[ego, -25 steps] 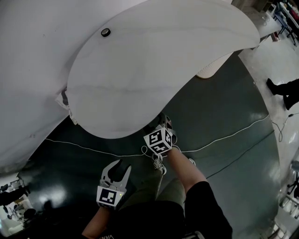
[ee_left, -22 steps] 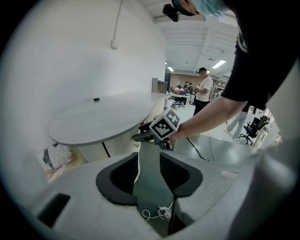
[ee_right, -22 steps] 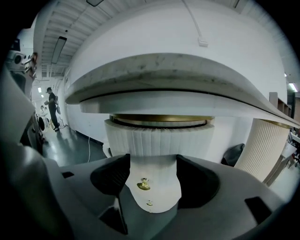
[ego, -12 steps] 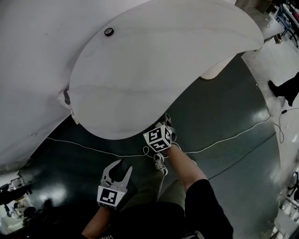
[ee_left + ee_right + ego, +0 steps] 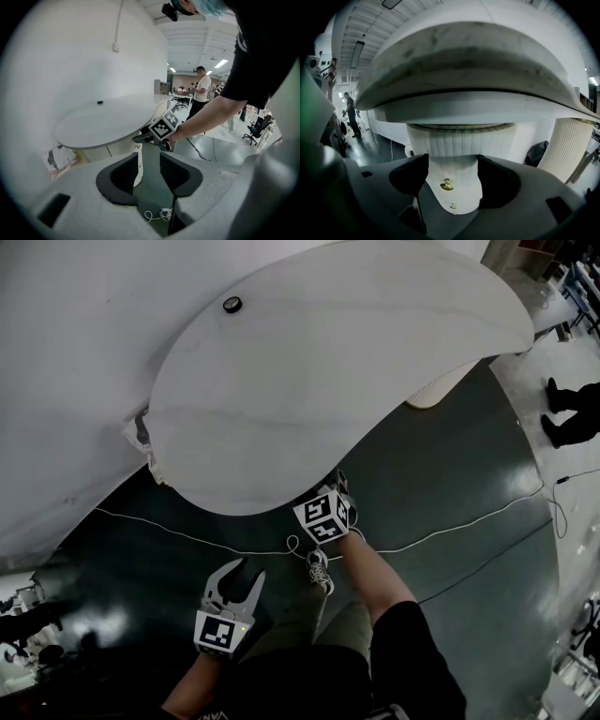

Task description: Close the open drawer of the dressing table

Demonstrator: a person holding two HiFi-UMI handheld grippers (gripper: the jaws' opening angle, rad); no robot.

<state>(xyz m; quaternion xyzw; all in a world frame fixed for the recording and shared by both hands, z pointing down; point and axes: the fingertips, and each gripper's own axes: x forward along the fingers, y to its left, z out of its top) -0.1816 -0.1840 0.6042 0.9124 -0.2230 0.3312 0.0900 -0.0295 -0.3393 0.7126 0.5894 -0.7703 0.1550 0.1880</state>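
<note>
Evidently the right tool [image 5: 451,174] is hovering beneath the edge of the surface [image 5: 328,381], its jaws having just been opening wide, framing the drawer front [image 5: 461,199] and its brass knob [image 5: 446,186] without gripping. The left tool [image 5: 149,169] is hanging low, parted and empty. The next move is probably pressing the front squarely home, if it is not sitting flush.

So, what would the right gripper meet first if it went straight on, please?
Probably the white drawer front, near its brass knob. The right gripper has just been opening its jaws, nothing between them; distance is unclear.
</note>
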